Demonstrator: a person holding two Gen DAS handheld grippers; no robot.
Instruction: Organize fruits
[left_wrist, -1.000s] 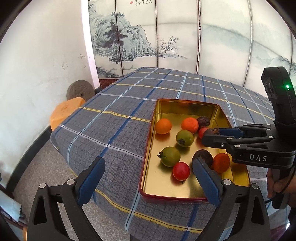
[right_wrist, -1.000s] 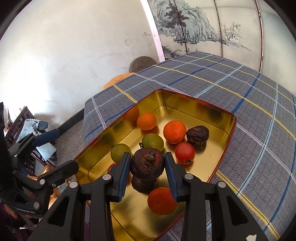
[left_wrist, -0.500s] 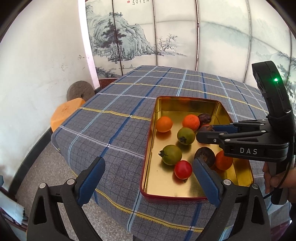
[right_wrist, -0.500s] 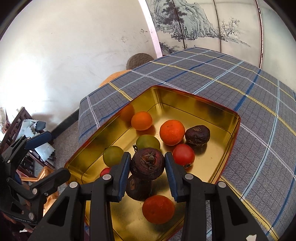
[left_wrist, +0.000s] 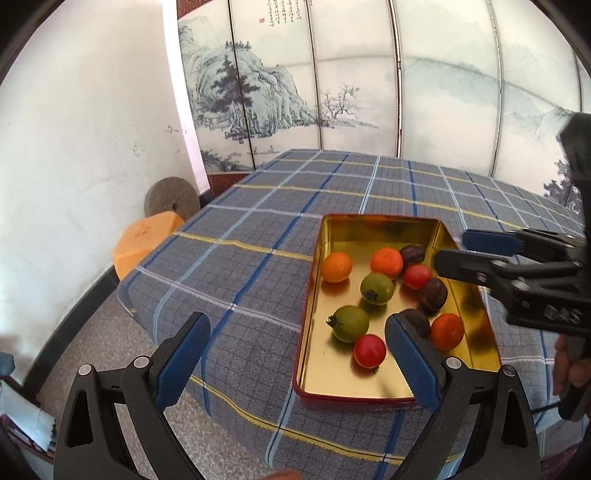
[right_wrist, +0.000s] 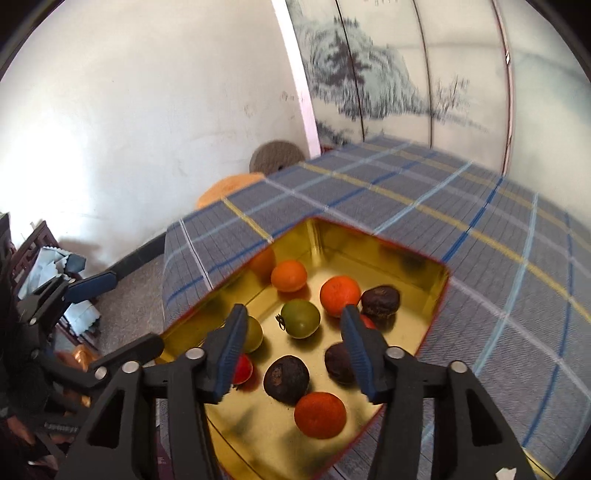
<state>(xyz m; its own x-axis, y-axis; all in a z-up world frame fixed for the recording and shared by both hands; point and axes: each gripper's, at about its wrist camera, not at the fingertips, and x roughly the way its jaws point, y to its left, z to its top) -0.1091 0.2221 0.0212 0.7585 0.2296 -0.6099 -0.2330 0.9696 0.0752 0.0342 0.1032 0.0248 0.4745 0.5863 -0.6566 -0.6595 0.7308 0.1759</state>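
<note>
1. Your right gripper (right_wrist: 291, 350) hangs over the gold tin tray (left_wrist: 373, 384) with its fingers spread apart and nothing between them.
2. Below that gap lies a dark passion fruit (right_wrist: 287, 378), resting on the tray floor just beside a second one (right_wrist: 338, 362). A third dark passion fruit (right_wrist: 380, 301) sits farther back, touching an orange (right_wrist: 340, 295).
3. Your left gripper (left_wrist: 295, 354) is held wide and empty, low at the near edge of the table; one finger stands over the plaid tablecloth (left_wrist: 236, 266), the other over the tray's near right corner.
4. All the fruit is inside the tray: two green tomatoes (left_wrist: 376, 288) (left_wrist: 350, 323), two red tomatoes (left_wrist: 369, 350) (left_wrist: 416, 277), three oranges and the three passion fruits.
5. Beyond the table, an orange stool (left_wrist: 142, 242) and a millstone (left_wrist: 171, 197) stand against the wall.
</note>
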